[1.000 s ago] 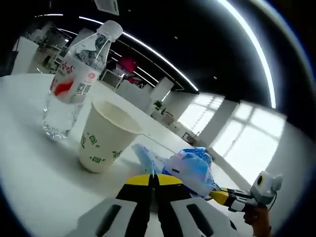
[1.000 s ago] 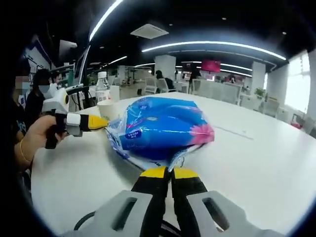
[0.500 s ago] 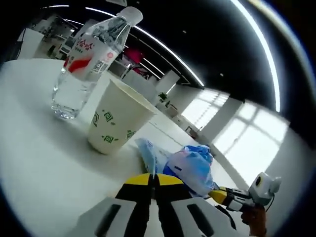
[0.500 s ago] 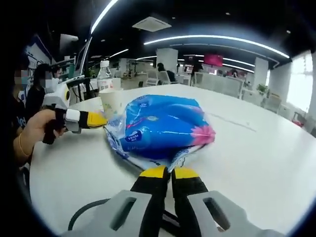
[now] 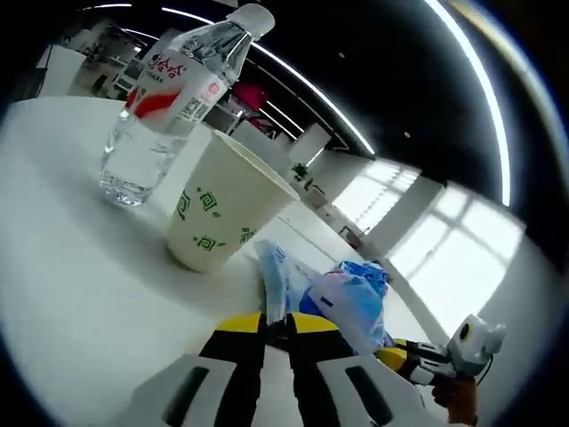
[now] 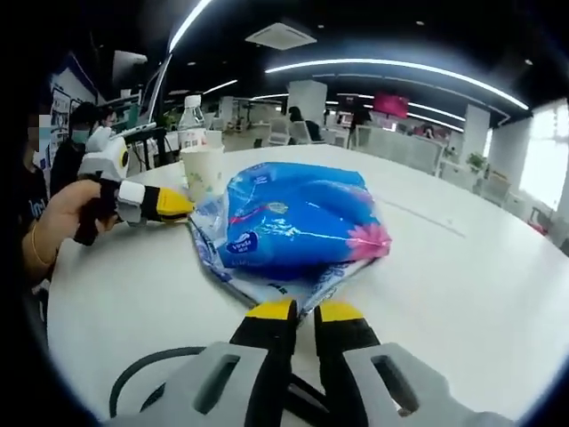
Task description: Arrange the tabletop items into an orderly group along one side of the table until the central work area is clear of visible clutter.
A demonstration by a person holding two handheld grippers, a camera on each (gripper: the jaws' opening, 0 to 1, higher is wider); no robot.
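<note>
A crinkly blue plastic tissue pack (image 6: 298, 227) is pinched at opposite edges by the left gripper (image 5: 276, 322) and right gripper (image 6: 296, 310) on the glossy white worktop (image 6: 444, 294), with a patterned paper cup (image 5: 222, 214) and clear water bottle (image 5: 169, 98) seen beyond the left gripper in an open office.

Open-plan office. Dark ceiling (image 6: 373, 27) crossed by long curved light strips (image 6: 400, 67); square air-conditioning vent (image 6: 283, 36) set among them. White column (image 6: 307, 100) under the vent, red wall screen (image 6: 391, 104) right of it. Bright windows (image 5: 444, 258) far right. Desks and chairs (image 6: 284, 133) beyond the white table (image 6: 462, 285).
</note>
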